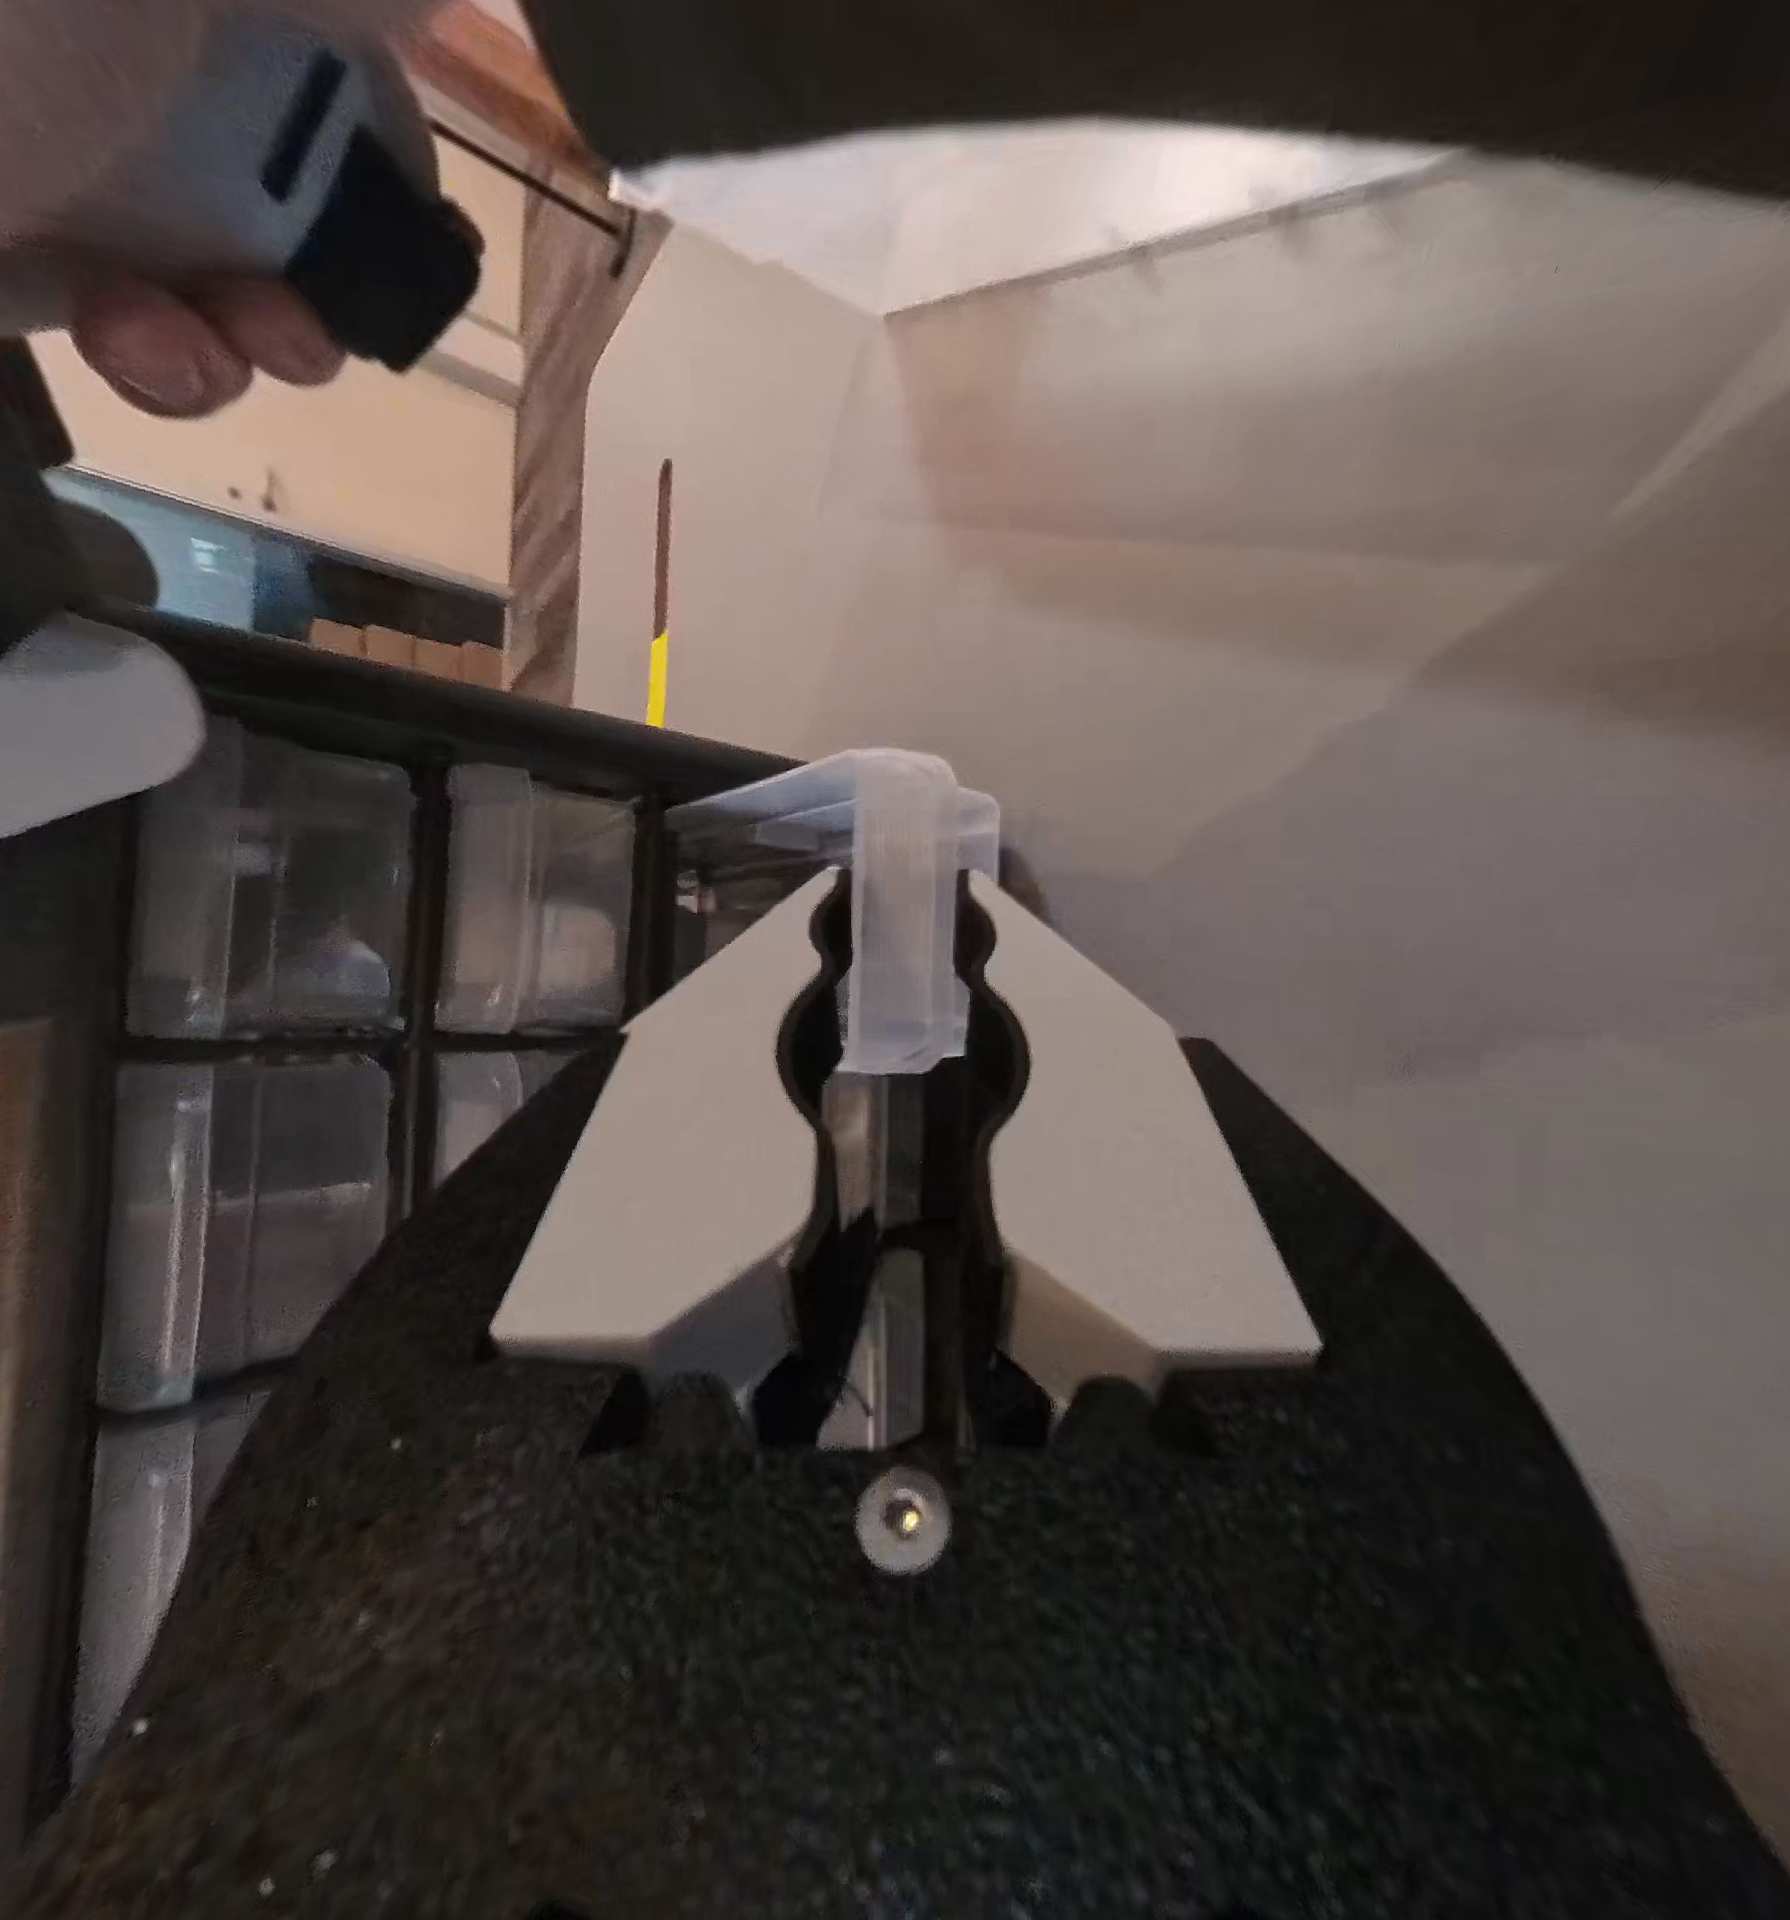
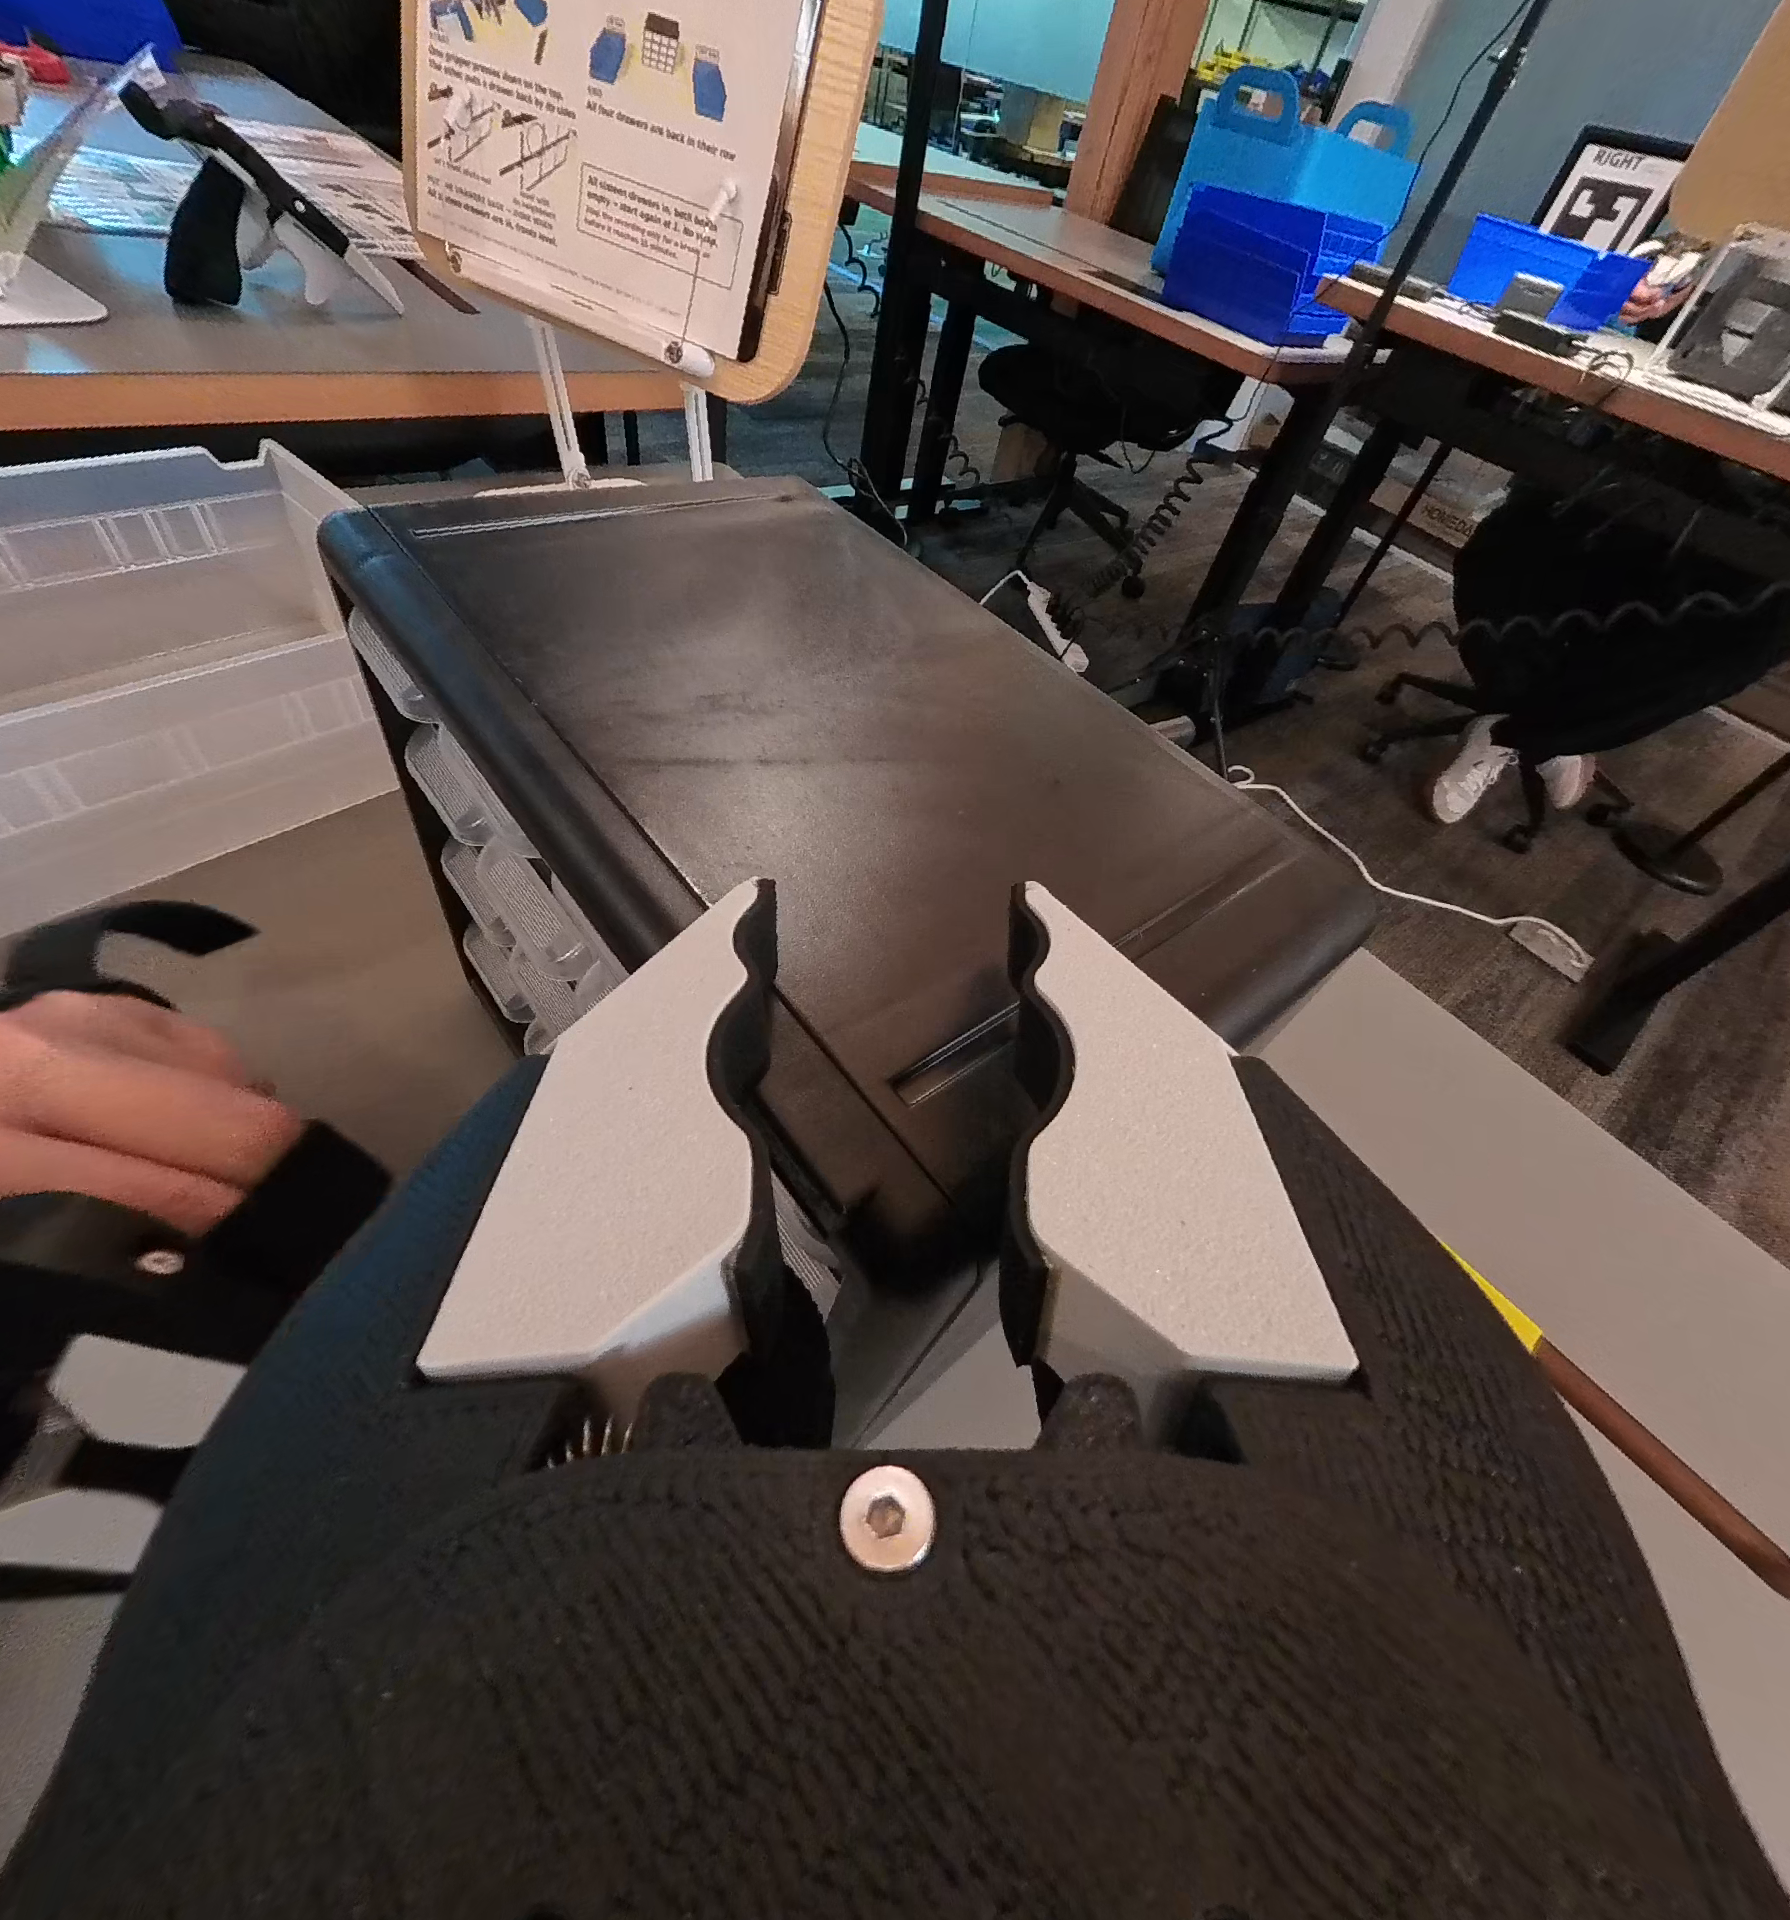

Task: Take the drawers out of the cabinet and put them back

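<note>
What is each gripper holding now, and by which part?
The left gripper is shut on the handle tab of a clear drawer in the cabinet's top row. The right gripper is open over the cabinet top and holds nothing.

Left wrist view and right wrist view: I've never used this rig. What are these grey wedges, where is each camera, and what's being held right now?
Each camera sits on a hand-held gripper and looks forward along its two grey fingers. In the left wrist view, the left gripper is shut on the clear handle of a drawer at the top row of the black cabinet. In the right wrist view, the right gripper is open, holding nothing, over the cabinet top. A clear tray sits beside the cabinet on the grey table.
</note>
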A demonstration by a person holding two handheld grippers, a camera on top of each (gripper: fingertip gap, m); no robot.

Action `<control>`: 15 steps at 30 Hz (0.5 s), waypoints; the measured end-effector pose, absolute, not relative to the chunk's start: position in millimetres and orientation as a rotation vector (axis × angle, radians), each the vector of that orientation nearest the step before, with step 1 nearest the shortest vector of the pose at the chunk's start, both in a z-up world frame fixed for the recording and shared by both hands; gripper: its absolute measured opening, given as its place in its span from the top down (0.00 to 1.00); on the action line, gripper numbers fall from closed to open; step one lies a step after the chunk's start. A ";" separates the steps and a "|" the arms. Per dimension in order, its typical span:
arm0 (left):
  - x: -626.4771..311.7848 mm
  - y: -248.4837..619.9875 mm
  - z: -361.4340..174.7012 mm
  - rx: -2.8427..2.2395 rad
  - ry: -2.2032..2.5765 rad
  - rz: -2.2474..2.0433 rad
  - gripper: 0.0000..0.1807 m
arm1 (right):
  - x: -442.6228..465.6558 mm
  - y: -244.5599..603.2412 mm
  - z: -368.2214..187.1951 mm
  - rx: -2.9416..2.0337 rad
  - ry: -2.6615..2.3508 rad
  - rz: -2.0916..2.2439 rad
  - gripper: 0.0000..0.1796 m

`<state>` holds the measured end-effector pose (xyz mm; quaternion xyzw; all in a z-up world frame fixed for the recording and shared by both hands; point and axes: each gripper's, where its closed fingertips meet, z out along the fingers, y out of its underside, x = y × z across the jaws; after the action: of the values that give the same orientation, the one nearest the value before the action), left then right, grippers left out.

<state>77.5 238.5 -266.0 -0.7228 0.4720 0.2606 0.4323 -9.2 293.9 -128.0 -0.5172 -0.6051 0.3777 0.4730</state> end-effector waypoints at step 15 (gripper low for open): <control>76.3 243.7 -257.3 -1.516 1.020 0.767 0.75 | -9.6 294.3 -127.9 -1.265 -1.479 0.920 0.75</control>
<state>76.3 243.7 -257.3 -0.6399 0.4304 0.3239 0.5480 -9.6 294.3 -127.9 -0.5173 -0.6047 0.3764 0.4744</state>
